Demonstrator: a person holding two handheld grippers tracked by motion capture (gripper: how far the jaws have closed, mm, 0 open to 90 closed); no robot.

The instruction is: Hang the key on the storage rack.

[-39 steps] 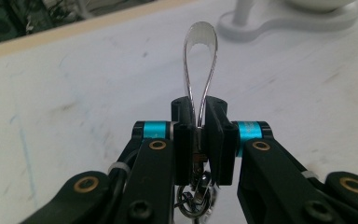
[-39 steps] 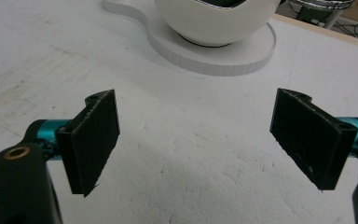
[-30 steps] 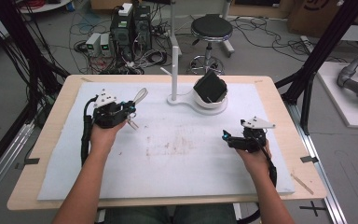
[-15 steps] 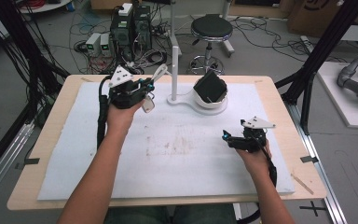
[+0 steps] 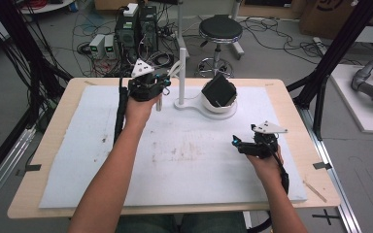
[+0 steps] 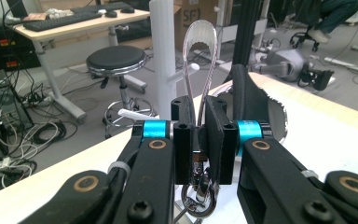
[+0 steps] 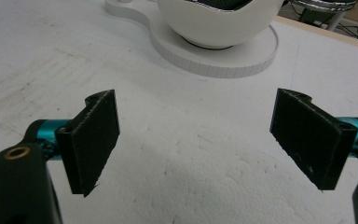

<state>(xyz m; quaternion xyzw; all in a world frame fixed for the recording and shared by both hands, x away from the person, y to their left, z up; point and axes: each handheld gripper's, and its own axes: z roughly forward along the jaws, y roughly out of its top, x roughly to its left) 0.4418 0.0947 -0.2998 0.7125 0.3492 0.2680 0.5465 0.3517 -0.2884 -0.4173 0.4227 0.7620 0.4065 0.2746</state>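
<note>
Glossy strap loop [image 6: 199, 60] — nearer white post [image 6: 163, 56]

Black jaws on the left gripper [image 6: 199, 140], bright blue collars behind them, brass-coloured rivets on the black arms. Between them a translucent, silvery strap loop [image 6: 199, 56] with a metal ring below. The right gripper [image 7: 196, 140] matches: black ribbed pads, teal-blue collars, a pale grey plate on top. The mat [image 5: 184, 160] is white with brownish smudges, edged by the light wooden table [image 5: 53, 145]. The white stand [image 5: 180, 73] carries a white bowl-shaped base [image 5: 218, 106] with a black block [image 5: 218, 90] in it.
</note>
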